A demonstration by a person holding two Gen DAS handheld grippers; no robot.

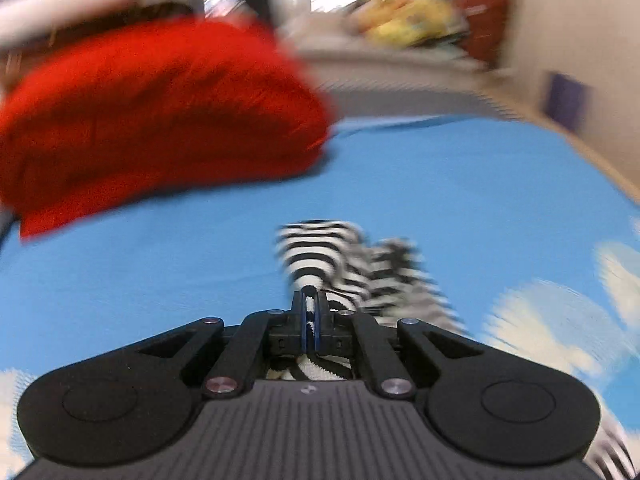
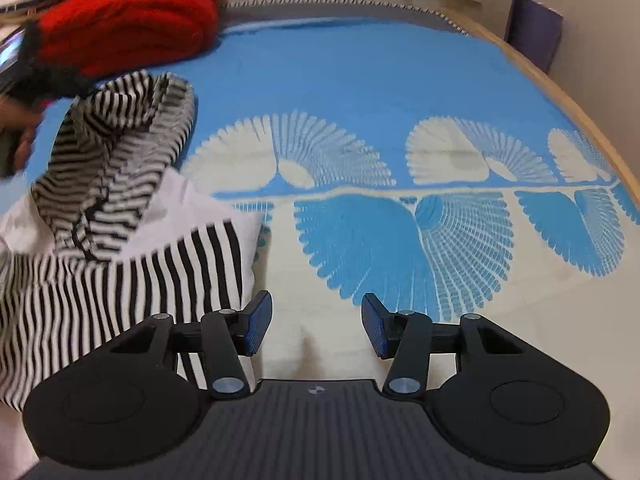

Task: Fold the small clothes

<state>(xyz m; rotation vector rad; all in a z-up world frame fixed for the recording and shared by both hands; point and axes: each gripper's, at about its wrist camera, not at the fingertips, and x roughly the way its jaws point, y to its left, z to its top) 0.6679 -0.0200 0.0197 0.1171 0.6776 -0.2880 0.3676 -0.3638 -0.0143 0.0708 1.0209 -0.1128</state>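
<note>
The striped garment (image 2: 120,216) was a small black-and-white piece, its bands narrow and closely spaced, with a plain white patch near its middle. In the right wrist view it filled the nine o'clock side, its lower part lying flat on the blue bedspread (image 2: 360,72) while an upper flap stood raised and curled over, showing a paler striped inner face. In the left wrist view a bunched fold of it (image 1: 320,252) sat at centre, blurred, pinched between the fingers of the left gripper (image 1: 310,312), which were closed tight on the cloth. The right gripper (image 2: 317,328) had its fingers spread wide apart, holding nothing, just beside the garment's edge over the cream feather pattern. A red folded pile (image 2: 128,20) lay at eleven o'clock, behind the garment.
</note>
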